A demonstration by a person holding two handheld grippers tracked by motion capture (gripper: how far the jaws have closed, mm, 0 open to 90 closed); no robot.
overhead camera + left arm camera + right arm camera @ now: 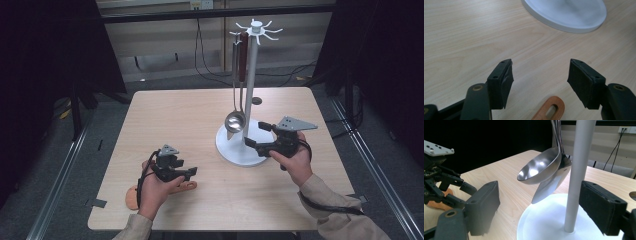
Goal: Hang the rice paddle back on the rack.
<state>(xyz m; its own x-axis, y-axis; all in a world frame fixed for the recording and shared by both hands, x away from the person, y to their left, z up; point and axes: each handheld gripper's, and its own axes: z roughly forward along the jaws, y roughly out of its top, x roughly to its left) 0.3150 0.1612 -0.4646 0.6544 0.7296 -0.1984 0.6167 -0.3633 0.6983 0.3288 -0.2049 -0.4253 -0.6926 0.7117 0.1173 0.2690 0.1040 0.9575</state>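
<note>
On the near-left side of the white utensil stand [248,95], the left gripper [187,172] hovered low over the wooden spatula [150,192] lying flat on the table [170,115]. Its jaws stood spread wide, gripping nothing. The left gripper view put the spatula's handle end [550,109], with its hanging slot, just under and between the black pads [580,81], not touching them. Likely lining up for a pick on the handle, so the slot could later go on a hook.

Right gripper [257,135] sat at the stand's pole, low, just above the round base [230,147]. Jaws parted, one on each side of the pole [577,175], with gaps visible both sides in the right gripper view, so no clamp yet. Probably placed there to steady the stand while the other hand worked.

A steel ladle [540,168] hung from a top hook, bowl near the pole on the stand's left side, well above the base. A second utensil [549,187] hung right behind it; its red-brown handle [243,55] showed in the high view. Remaining hooks [270,30] looked free. Spatula stayed well apart from the stand, nearest the table's front-left edge.
</note>
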